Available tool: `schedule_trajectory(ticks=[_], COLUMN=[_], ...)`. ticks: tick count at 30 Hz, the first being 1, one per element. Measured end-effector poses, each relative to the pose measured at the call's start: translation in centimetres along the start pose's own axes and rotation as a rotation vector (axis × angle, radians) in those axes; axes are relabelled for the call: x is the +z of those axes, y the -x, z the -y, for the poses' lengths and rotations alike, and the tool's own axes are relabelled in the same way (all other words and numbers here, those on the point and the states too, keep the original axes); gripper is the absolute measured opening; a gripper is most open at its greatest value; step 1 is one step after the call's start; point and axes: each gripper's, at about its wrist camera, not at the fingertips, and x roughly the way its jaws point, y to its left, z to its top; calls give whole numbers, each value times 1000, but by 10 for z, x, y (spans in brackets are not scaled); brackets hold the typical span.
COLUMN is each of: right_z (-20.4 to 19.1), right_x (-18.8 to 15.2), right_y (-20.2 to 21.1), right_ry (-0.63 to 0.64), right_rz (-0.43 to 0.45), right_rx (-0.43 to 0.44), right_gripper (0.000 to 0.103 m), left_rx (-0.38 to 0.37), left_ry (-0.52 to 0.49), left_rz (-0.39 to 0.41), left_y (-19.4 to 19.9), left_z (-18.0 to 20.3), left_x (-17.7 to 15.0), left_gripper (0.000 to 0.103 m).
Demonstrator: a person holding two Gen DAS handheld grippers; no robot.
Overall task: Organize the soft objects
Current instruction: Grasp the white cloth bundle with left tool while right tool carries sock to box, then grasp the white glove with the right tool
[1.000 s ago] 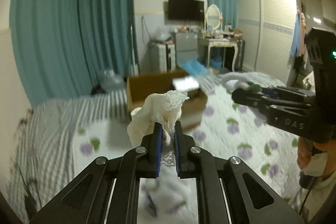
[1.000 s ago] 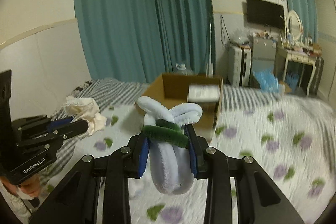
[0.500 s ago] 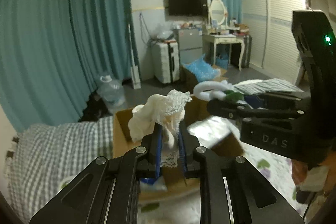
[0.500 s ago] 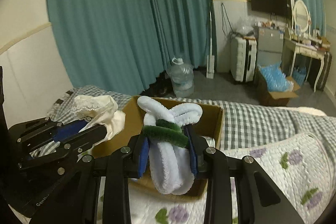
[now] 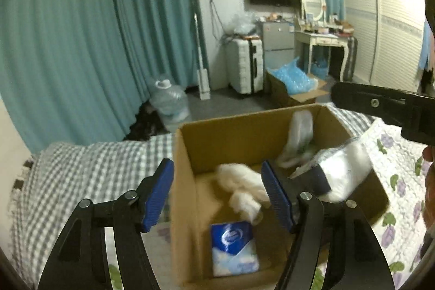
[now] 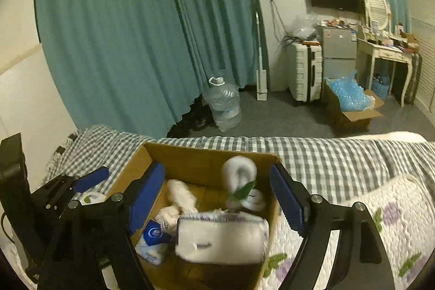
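Note:
An open cardboard box [image 5: 187, 181] stands on the bed; it also shows in the right wrist view [image 6: 146, 154]. Inside lie a cream lace cloth [image 5: 244, 189] [image 6: 180, 196], a pale blue fuzzy item with a green band [image 6: 240, 184] [image 5: 299, 132], a white plastic-wrapped pack [image 6: 220, 238] [image 5: 342, 170] and a blue tissue packet [image 5: 232, 246] [image 6: 153, 235]. My left gripper [image 5: 217, 195] is open and empty above the box's left side. My right gripper [image 6: 216, 201] is open and empty above the box.
The bed has a grey checked sheet [image 5: 87, 170] and a white quilt with purple flowers [image 6: 391, 219]. Beyond the bed stand a water jug [image 6: 224, 105], a white suitcase [image 6: 303, 72], a floor box of blue bags [image 6: 349, 99], teal curtains and a dressing table.
Both grippers moved over the box and opened. The cream cloth and the blue fuzzy item left the jaws and now lie inside the box.

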Motion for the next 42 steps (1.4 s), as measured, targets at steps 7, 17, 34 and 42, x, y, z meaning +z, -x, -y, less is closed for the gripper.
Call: schedule_trajectory(ticks=[7, 17, 34, 42], right_z=[-16, -86, -154, -154], right_x=[0, -4, -159, -227], right_y=[80, 226, 197, 111], right_ry=[48, 174, 209, 156], right_rz=[46, 128, -72, -225], right_rx=[-80, -168, -34, 7], right_gripper=[96, 102, 102, 100], left_rx=[-26, 65, 2, 20], left_ry=[17, -2, 22, 113], left_rz=[95, 252, 103, -43], left_y=[96, 245, 233, 158], left_z=[-18, -39, -53, -59], left_x=[12, 17, -105, -173], left_gripper=[68, 83, 84, 84])
